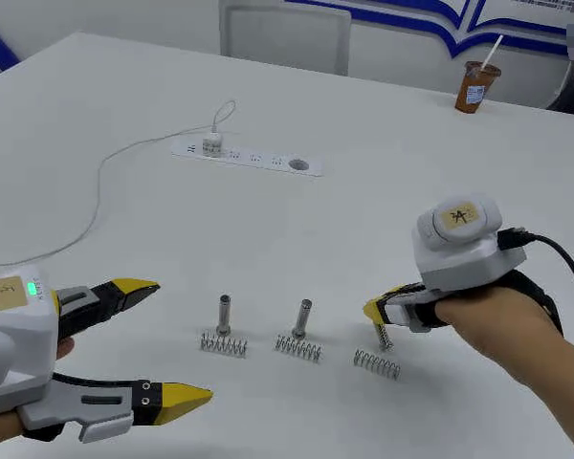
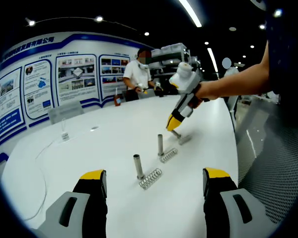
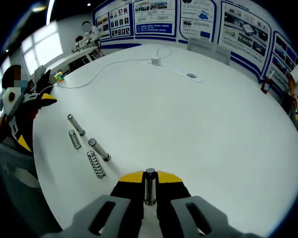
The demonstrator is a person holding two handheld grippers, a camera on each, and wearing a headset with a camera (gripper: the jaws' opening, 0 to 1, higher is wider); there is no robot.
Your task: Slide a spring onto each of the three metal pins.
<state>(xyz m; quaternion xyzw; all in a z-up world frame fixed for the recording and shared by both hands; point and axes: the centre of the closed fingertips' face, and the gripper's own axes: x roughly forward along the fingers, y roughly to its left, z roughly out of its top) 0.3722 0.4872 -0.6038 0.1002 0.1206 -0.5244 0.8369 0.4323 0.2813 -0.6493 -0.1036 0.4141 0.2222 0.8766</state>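
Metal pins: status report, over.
Left claw open, hovering left. Right claw shut on right-hand silver metal pin. Other two pins upright, bare; three coiled steel springs lie loose. White power strip far back, no obstruction.

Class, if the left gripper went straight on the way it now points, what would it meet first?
Probably the small coiled metal spring lying beside the nearest upright metal pin; depth leaves their order uncertain.

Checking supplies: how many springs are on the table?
3, loose in a row: left spring by the left pin, middle spring by the middle pin, right spring by the right gripper holding the third pin.
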